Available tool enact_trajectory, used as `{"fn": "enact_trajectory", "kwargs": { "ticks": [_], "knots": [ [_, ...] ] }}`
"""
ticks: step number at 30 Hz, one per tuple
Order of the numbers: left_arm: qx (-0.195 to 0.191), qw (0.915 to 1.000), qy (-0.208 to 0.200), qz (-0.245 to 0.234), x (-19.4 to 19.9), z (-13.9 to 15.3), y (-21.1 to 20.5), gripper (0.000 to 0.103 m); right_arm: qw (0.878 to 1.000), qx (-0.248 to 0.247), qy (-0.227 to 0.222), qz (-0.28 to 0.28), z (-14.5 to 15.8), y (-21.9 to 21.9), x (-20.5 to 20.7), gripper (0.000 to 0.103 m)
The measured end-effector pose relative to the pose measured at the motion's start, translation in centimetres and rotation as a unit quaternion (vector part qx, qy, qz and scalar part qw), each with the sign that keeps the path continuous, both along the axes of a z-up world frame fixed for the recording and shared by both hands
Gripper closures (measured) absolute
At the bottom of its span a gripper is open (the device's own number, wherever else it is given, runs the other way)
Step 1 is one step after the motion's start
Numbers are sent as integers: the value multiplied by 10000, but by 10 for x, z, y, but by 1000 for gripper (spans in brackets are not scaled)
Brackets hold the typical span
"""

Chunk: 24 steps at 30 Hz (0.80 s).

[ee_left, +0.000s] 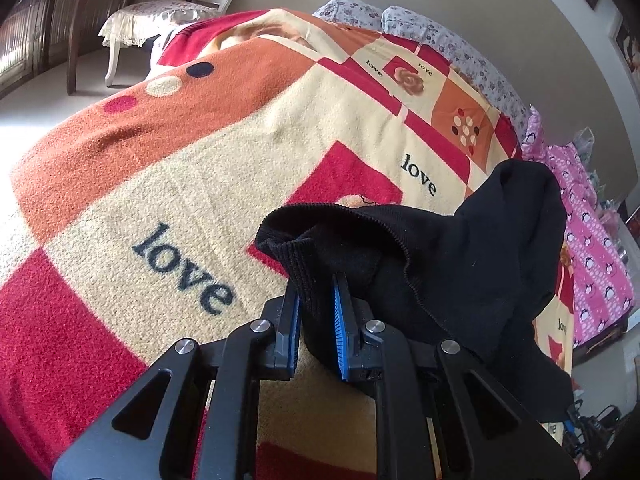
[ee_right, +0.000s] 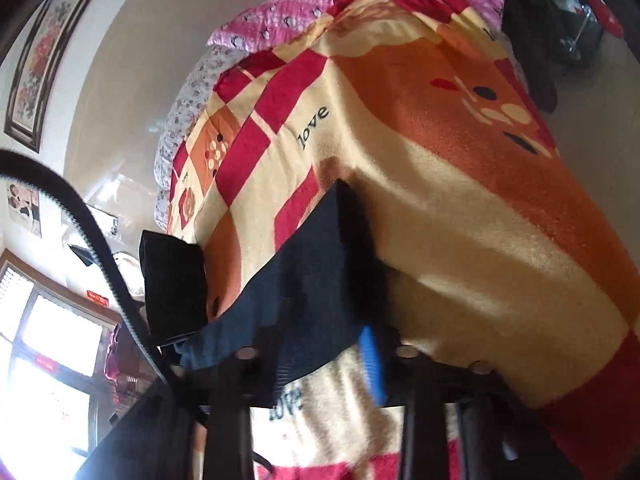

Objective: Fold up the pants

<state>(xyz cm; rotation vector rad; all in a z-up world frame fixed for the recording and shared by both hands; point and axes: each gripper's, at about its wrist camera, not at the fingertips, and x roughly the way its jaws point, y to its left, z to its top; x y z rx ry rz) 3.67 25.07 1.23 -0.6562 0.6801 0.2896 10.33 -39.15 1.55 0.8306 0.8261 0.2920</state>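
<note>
Left claw (ee_left: 318, 300) is pinching the ribbed band of the black pants (ee_left: 460, 256) between its blue pads (ee_left: 343, 336), jaws nearly together on the cloth. From there the pants are bunching up and spilling away to the right over a blanket (ee_left: 200, 168) printed with the word "love" (red, orange and cream squares). Right claw (ee_right: 320, 356) is blurred, but dark cloth of the pants (ee_right: 304, 264) is sitting between its narrowed fingers, rising ahead of it above the blanket.
</note>
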Motion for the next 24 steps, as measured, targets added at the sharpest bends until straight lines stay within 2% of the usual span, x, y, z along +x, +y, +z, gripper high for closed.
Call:
{"fn": "enact_trajectory", "kwargs": {
  "ticks": [1, 2, 3, 5, 6, 8, 10, 12, 15, 18, 24],
  "knots": [
    [-62, 10000, -36, -7, 0, -1, 2, 91, 9999, -11, -100, -50, -4, -2, -2, 96],
    [-127, 9999, -92, -12, -1, -1, 3, 91, 9997, -20, -255, -62, -7, -4, -4, 101],
    [-164, 9998, -133, -30, -1, -1, 4, 91, 9992, -61, -398, -47, -7, -4, -7, 101],
    [-137, 9996, -225, 51, -4, 2, 6, 98, 9976, -340, -605, 45, -5, 1, -11, 101],
    [-90, 9996, -279, 65, -6, 4, 5, 98, 9962, -515, -692, 92, -4, 4, -13, 101],
    [54, 9993, -363, 105, -10, 9, 2, 99, 9955, -552, -758, 99, -4, 7, -10, 101],
    [88, 9992, -373, 76, -17, 14, 1, 99, 9968, -434, -674, 66, -2, 4, -9, 99],
    [-51, 9992, -385, 92, -33, 16, 3, 99, 9977, -299, -604, 59, 5, 0, -13, 99],
    [-216, 9993, -288, 56, -62, 16, 4, 99, 9984, -7, -491, 283, 23, -5, -26, 99],
    [-214, 9996, -169, 65, -90, 17, 7, 99, 9977, 424, -249, 470, 26, -17, -39, 99],
    [-260, 9989, -299, 236, -116, 32, 17, 99, 9954, 536, -187, 774, 21, -14, -60, 99]
  ]
}}
